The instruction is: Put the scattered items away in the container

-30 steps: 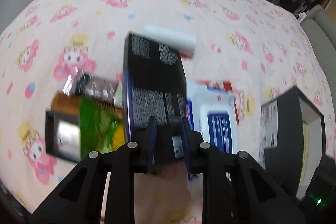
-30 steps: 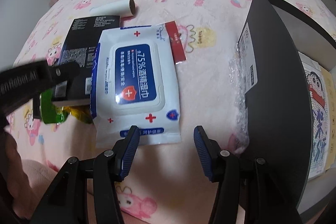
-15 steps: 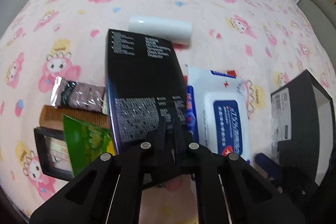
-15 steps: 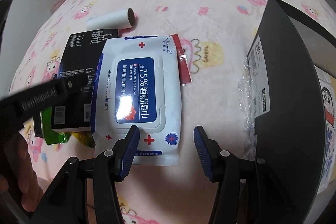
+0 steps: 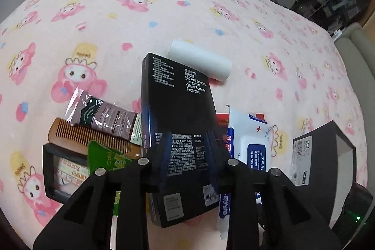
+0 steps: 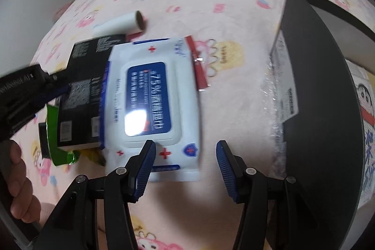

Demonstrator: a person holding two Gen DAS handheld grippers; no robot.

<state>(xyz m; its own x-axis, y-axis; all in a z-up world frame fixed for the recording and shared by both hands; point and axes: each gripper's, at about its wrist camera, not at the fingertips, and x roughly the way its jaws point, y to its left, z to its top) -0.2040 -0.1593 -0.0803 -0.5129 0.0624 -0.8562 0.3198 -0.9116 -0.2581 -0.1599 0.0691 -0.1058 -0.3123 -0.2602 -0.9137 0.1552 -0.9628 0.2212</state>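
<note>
My left gripper is open, its fingers either side of a black screen-protector box that lies on the pink bedspread; the box also shows in the right wrist view. A white and blue wet-wipes pack lies right of the box, also seen in the left wrist view. My right gripper is open and empty, just above the pack's near edge. The black container stands at the right, with a printed item inside; it shows in the left wrist view too.
A white paper roll lies beyond the box. Left of the box lie a brown sachet, a wooden comb, a green packet and a small black tray. A red packet pokes out under the wipes.
My left gripper has opened off the black box, which now lies flatter on the bed. My right gripper has moved closer over the wipes pack.
</note>
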